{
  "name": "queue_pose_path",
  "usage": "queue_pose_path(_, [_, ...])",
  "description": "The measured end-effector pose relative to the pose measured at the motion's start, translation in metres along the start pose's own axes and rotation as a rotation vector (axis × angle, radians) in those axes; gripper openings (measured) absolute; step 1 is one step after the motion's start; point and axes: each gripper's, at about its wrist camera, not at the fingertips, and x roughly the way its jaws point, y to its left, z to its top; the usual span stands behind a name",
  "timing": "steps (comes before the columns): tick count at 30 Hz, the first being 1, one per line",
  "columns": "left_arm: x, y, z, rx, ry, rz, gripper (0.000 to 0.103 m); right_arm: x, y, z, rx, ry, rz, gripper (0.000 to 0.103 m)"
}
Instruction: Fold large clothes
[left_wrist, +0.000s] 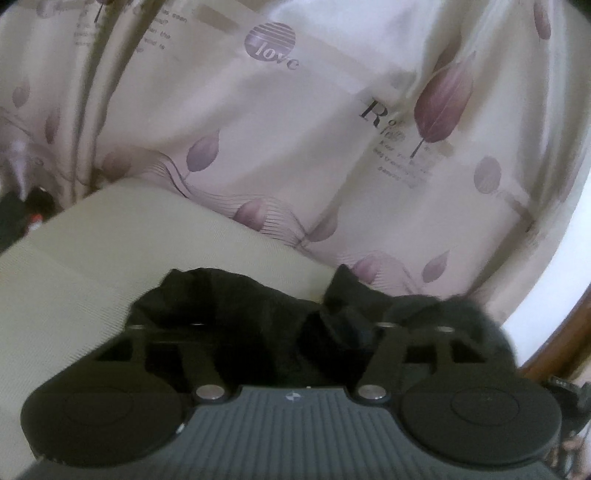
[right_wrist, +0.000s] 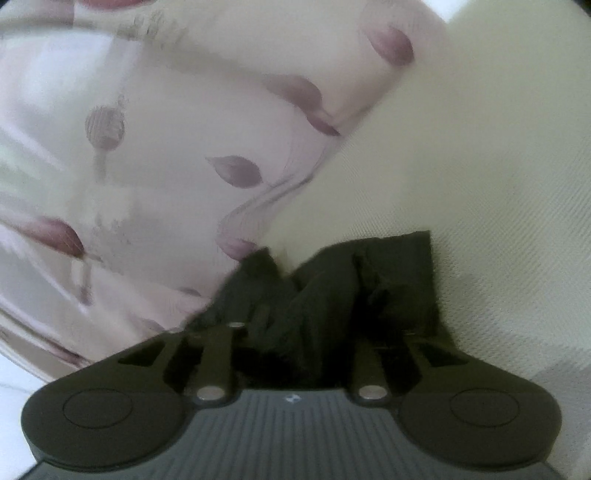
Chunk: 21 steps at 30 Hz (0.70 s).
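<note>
Black garment (left_wrist: 280, 314) bunched btwn both claws, left gripper (left_wrist: 288, 325) & right gripper (right_wrist: 306, 325) clamped on it.

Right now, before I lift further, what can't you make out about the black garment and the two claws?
- Left wrist view: the black garment bunches over the left claw; its fingertips and jaw gap are hidden.
- Right wrist view: dark cloth likewise buries the right claw; motion blur smears the floral curtain.
- Both views: the garment's type, full size and hanging part are hidden below the claw bodies.
</note>
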Motion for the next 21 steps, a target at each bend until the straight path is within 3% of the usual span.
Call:
queue_pose_path(1, [-0.002,0.0,-0.001,-0.008,-0.014,-0.013,0.084,-0.004,-0.002,-0.001,0.022,-0.017,0.045,0.06])
queue_pose_path(2, [-0.007,-0.001,-0.001,-0.009,-0.039,-0.024,0.093,-0.009,-0.003,-0.002,0.036,-0.036,0.085,0.088])
queue_pose_path(3, [-0.014,-0.002,-0.002,-0.003,-0.082,-0.013,0.101,-0.016,-0.004,-0.005,0.046,-0.069,0.127,0.103])
queue_pose_path(5, [-0.027,-0.009,-0.001,0.026,-0.173,0.009,0.103,-0.032,-0.002,-0.011,0.056,-0.128,0.182,0.103])
queue_pose_path(7, [-0.033,-0.012,0.003,0.047,-0.194,0.0,0.103,-0.041,0.001,-0.014,0.036,-0.13,0.214,0.103])
queue_pose_path(9, [-0.038,-0.016,0.005,0.048,-0.195,-0.008,0.103,-0.049,0.009,-0.016,-0.025,-0.136,0.178,0.103])
queue_pose_path(11, [-0.039,-0.025,0.004,0.079,-0.187,-0.024,0.101,-0.053,0.029,-0.022,-0.186,-0.129,0.12,0.103])
queue_pose_path(12, [-0.039,-0.034,0.002,0.125,-0.17,-0.01,0.091,-0.052,0.04,-0.024,-0.267,-0.122,0.077,0.103])
queue_pose_path(13, [-0.037,-0.044,-0.002,0.172,-0.148,0.0,0.069,-0.049,0.054,-0.029,-0.373,-0.118,0.006,0.103])
queue_pose_path(15, [-0.021,-0.061,-0.005,0.243,-0.076,0.003,0.038,-0.038,0.076,-0.038,-0.536,-0.114,-0.081,0.089])
queue_pose_path(16, [-0.013,-0.068,-0.006,0.258,-0.048,0.005,0.029,-0.029,0.087,-0.043,-0.61,-0.103,-0.129,0.083])
queue_pose_path(18, [0.001,-0.079,-0.013,0.277,-0.013,-0.019,0.026,-0.008,0.104,-0.047,-0.723,-0.08,-0.219,0.06])
queue_pose_path(21, [0.026,-0.097,-0.023,0.323,0.043,-0.034,0.026,0.025,0.12,-0.052,-0.845,-0.079,-0.329,0.057])
